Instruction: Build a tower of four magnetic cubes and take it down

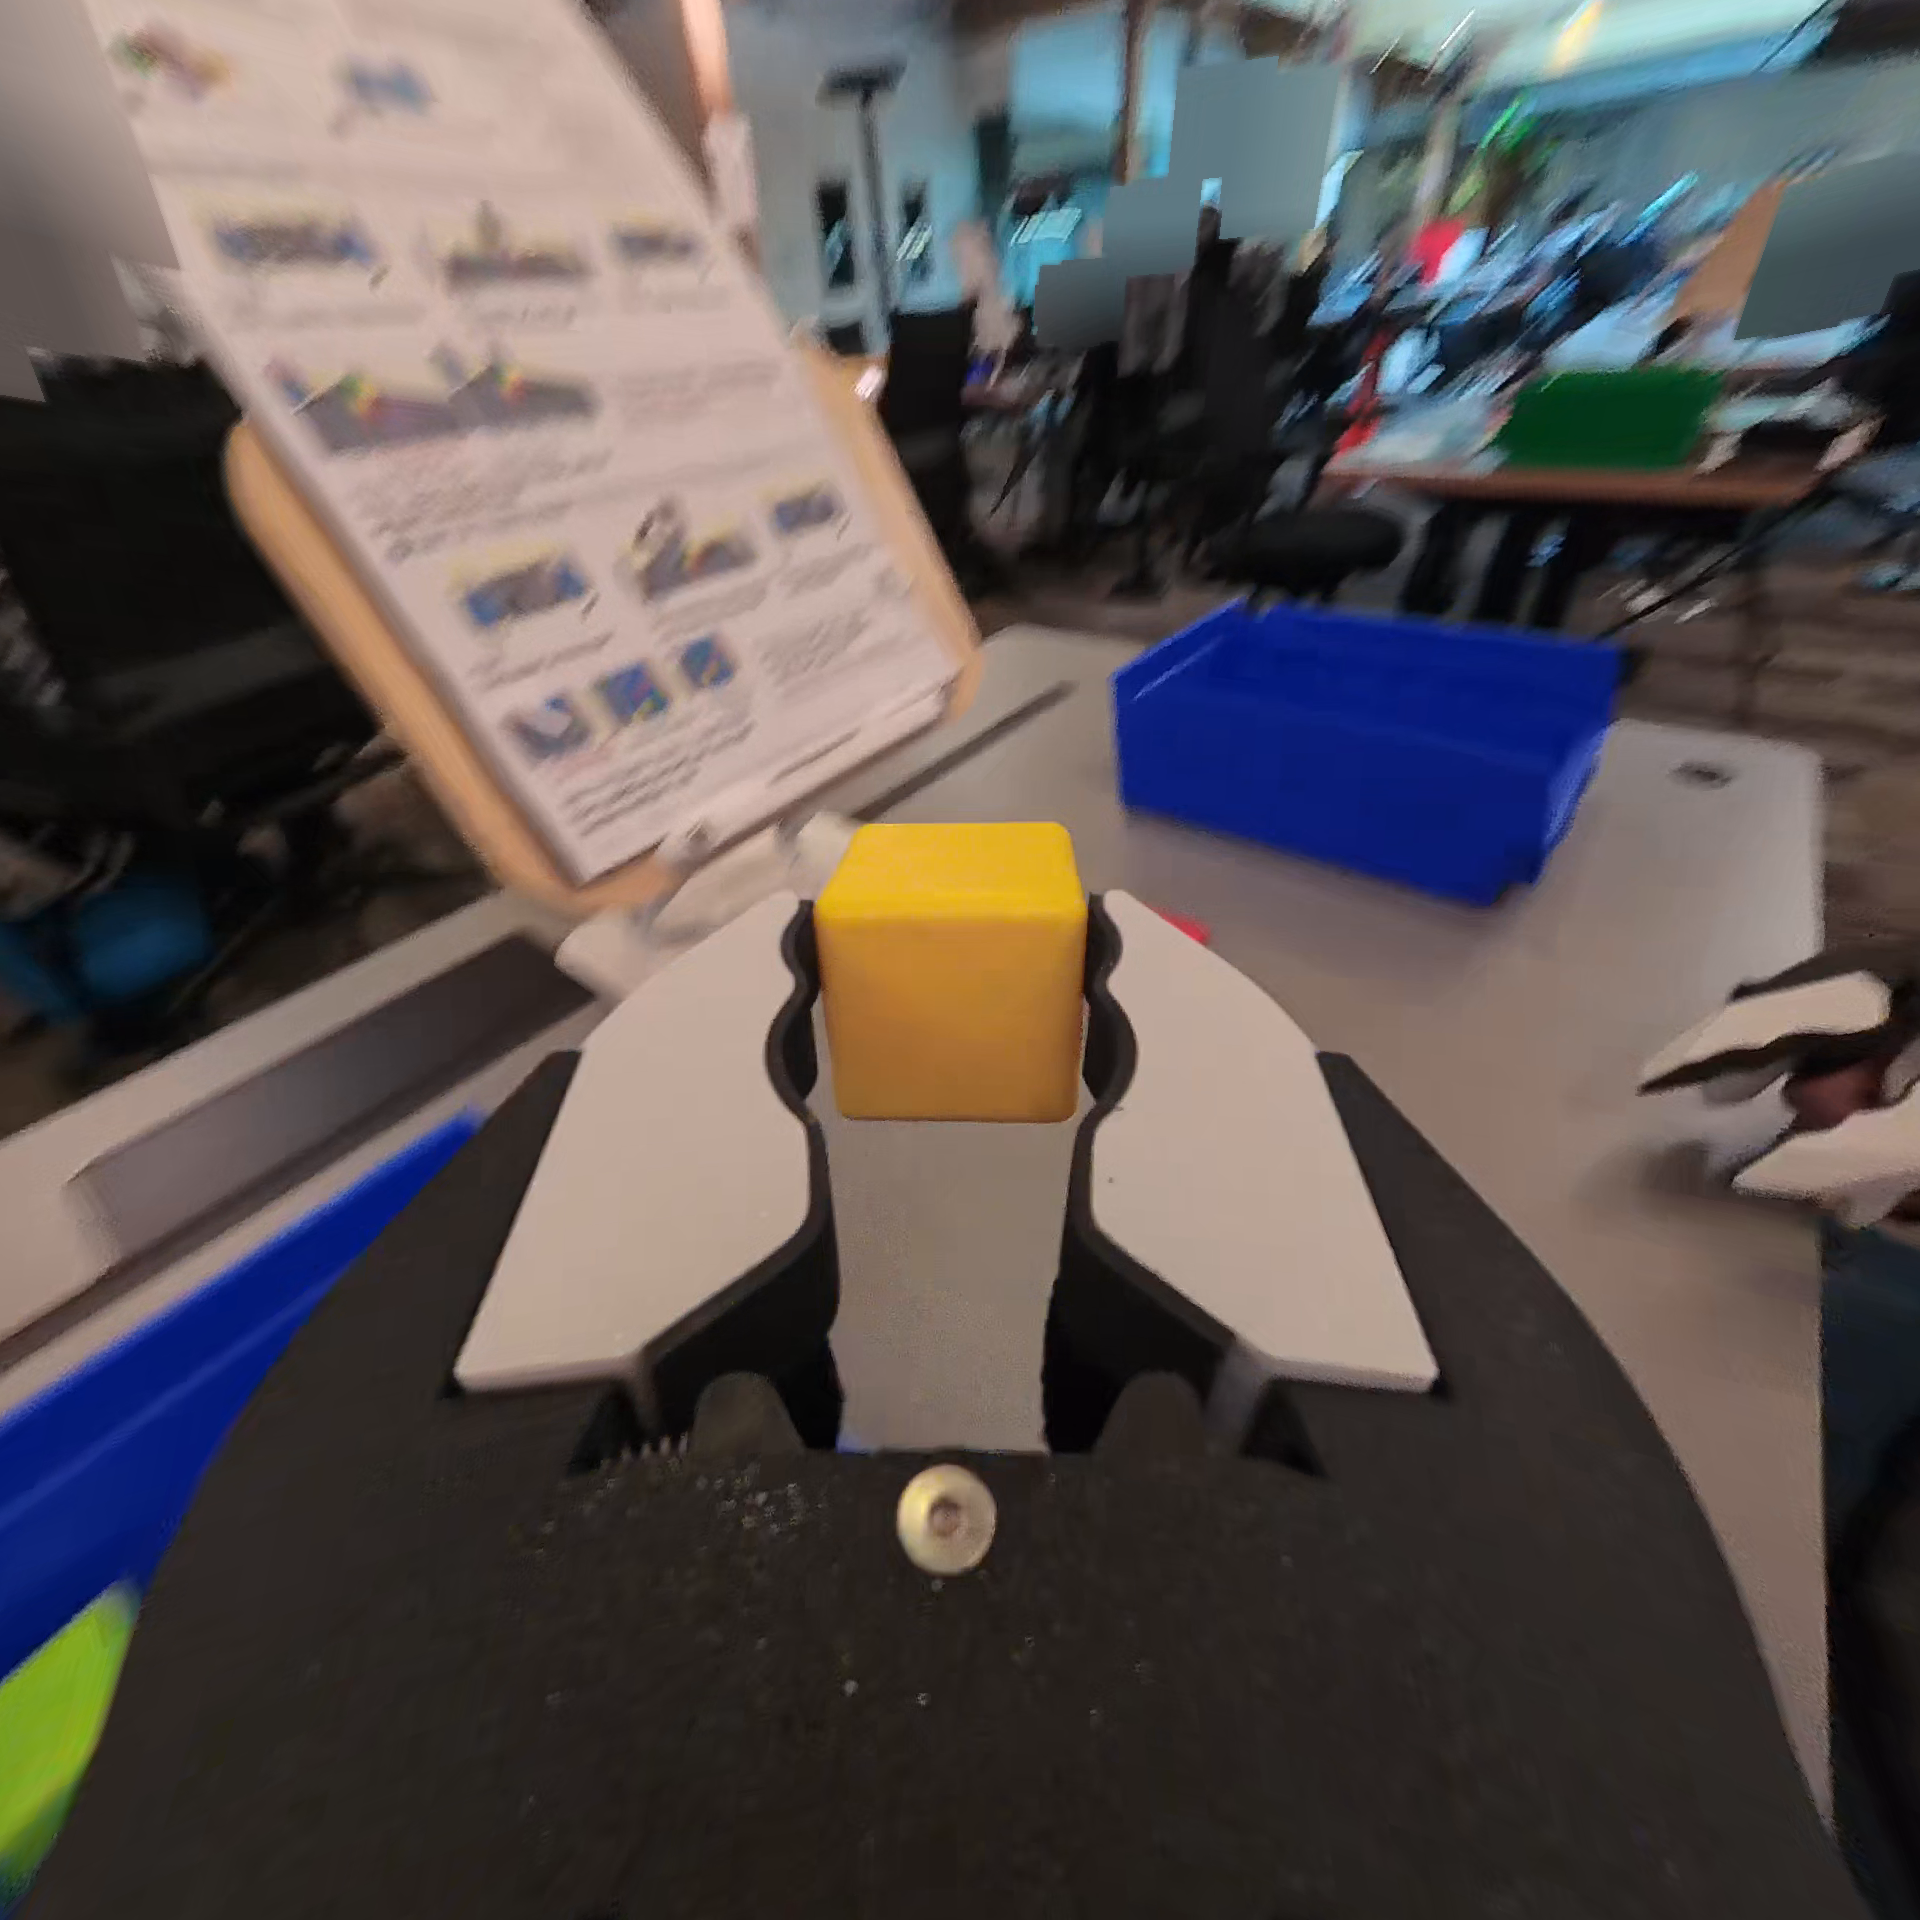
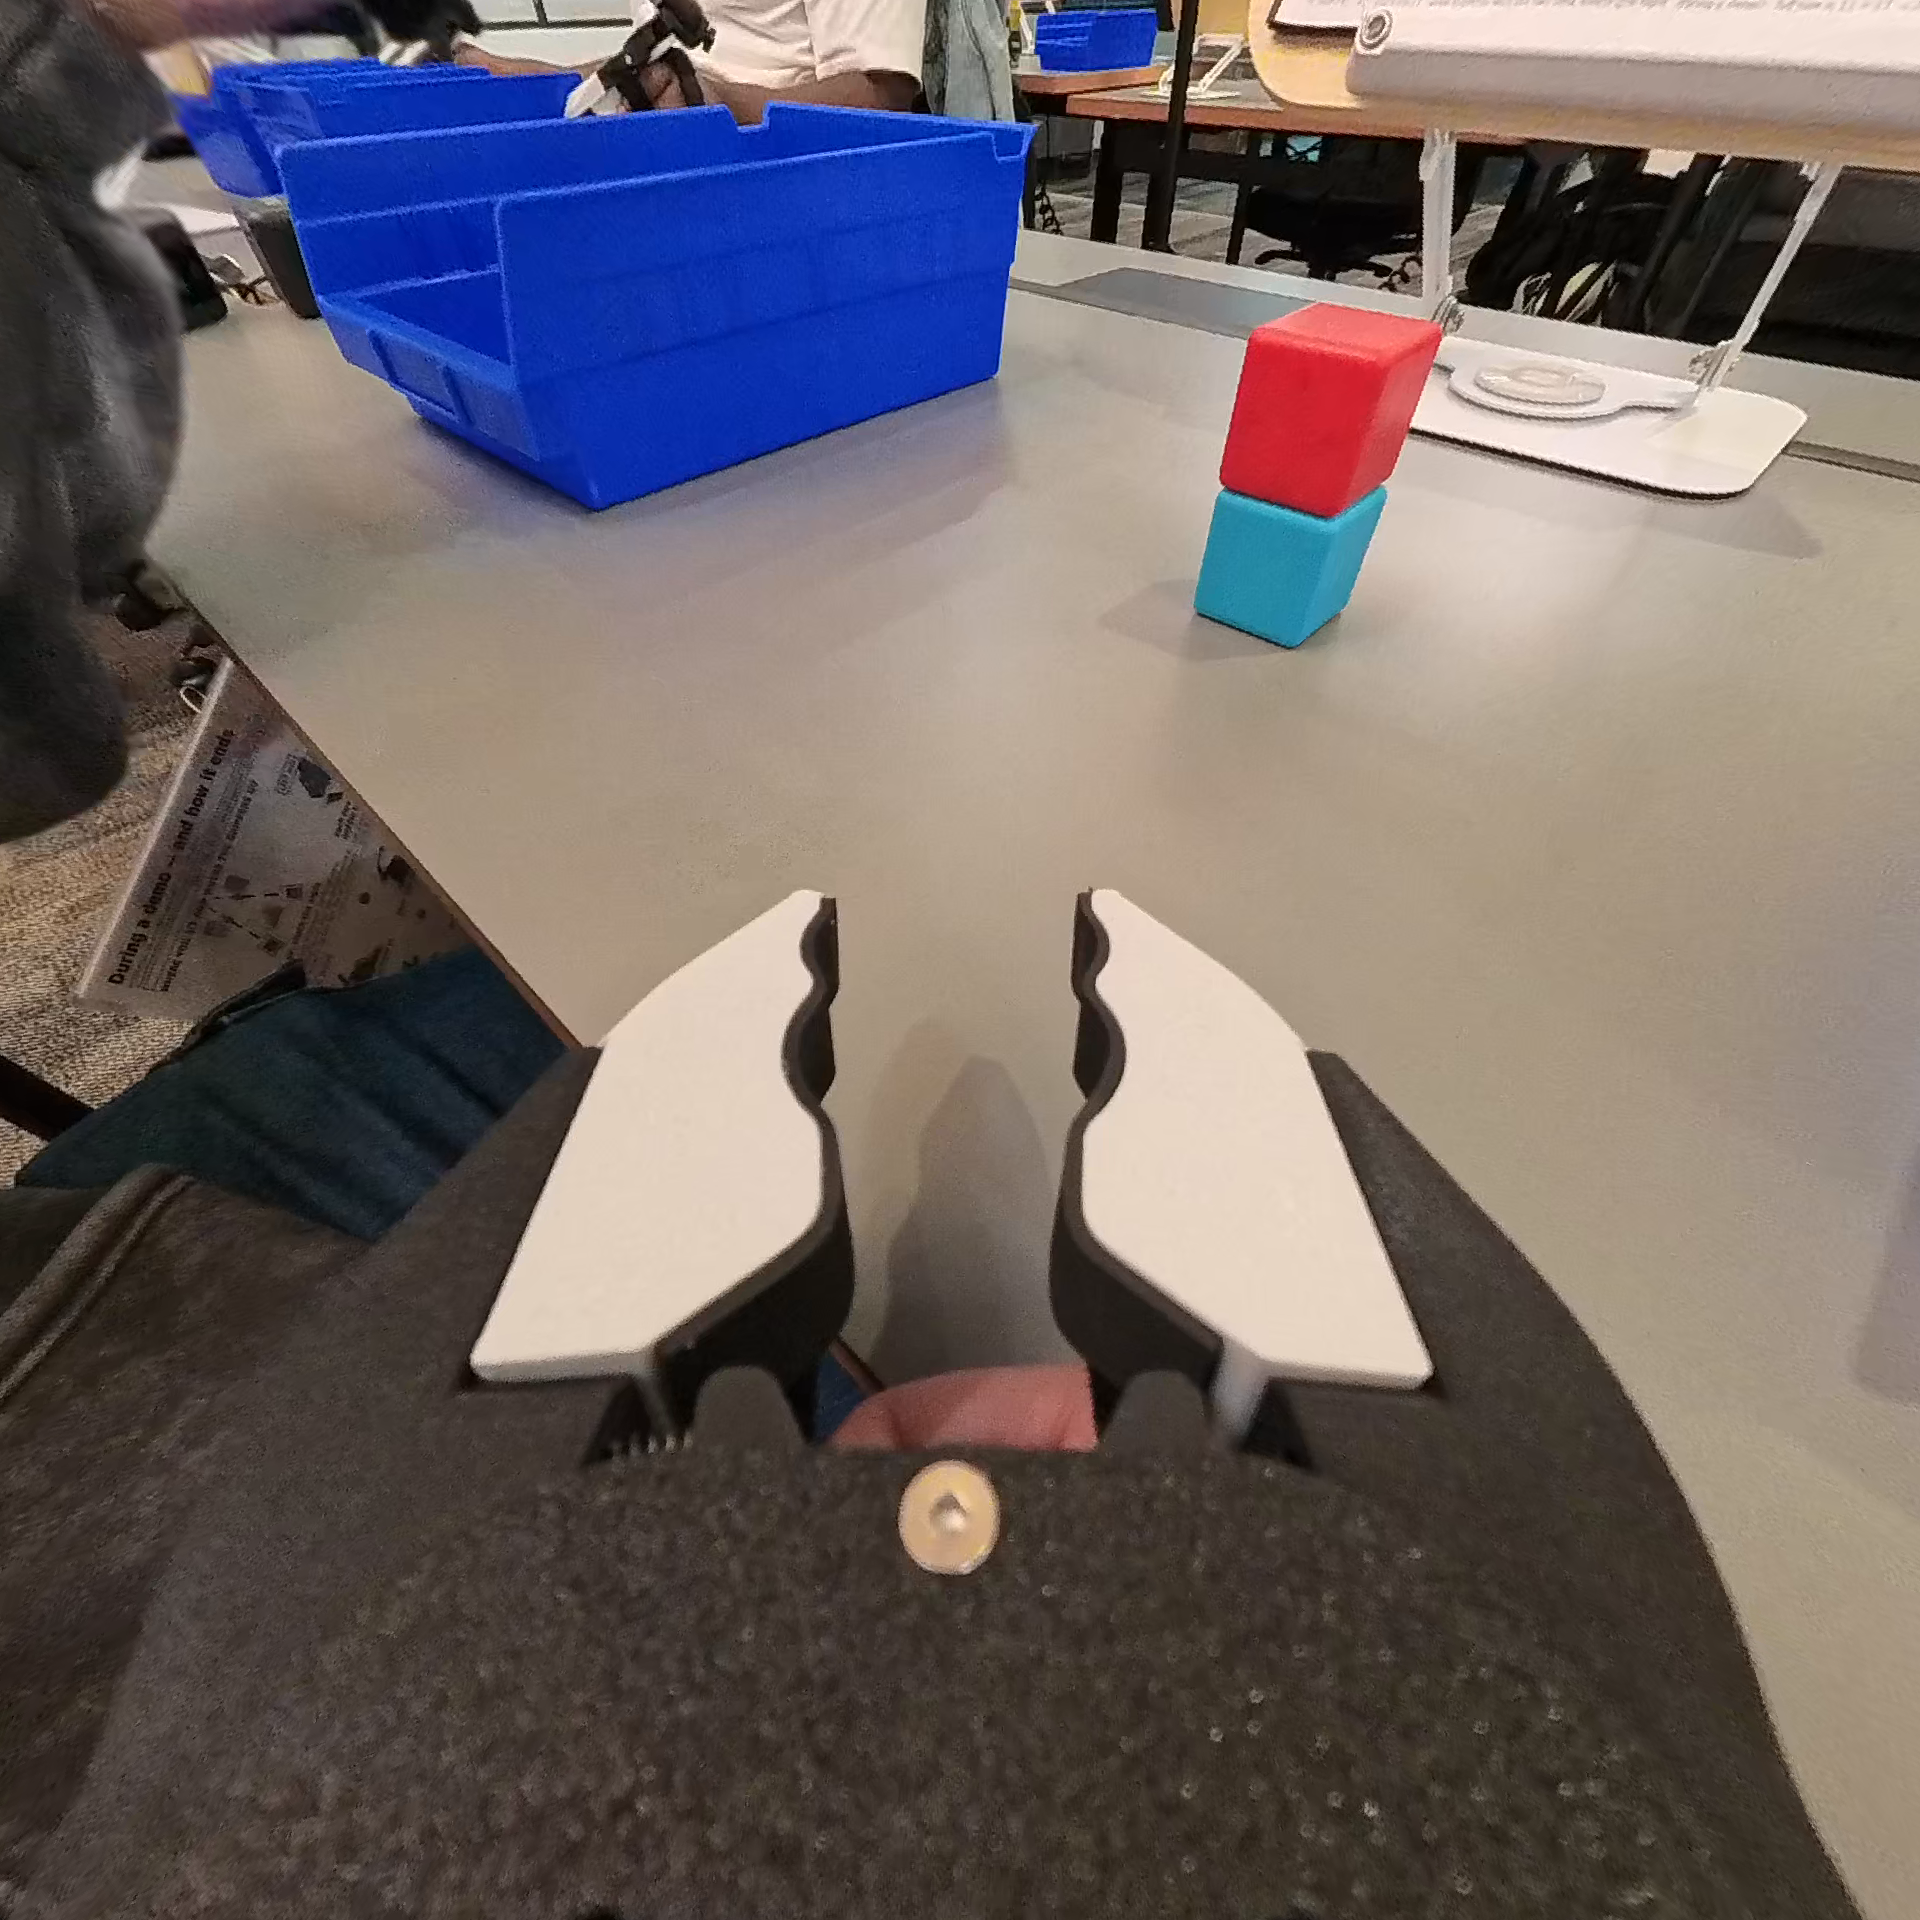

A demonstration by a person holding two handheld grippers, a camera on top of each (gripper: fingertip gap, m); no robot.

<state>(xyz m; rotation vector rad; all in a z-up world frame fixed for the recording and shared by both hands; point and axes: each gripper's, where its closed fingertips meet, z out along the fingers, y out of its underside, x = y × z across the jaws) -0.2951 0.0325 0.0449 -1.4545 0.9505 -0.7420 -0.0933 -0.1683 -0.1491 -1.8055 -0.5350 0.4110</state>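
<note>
Left tool [image 1: 951, 971] clamped; right tool [image 2: 956, 956] agape

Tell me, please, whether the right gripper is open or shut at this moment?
Open: the right gripper holds nothing, and bare grey table shows between its parted fingers.

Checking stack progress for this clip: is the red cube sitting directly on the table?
No, the red cube rests on top of the light blue cube, which alone touches the grey table.

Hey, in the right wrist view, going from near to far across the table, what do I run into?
Open right tool → teal cube with the red cube stacked on it → blue bin, off to the left → white stand base, off to the right.
</note>
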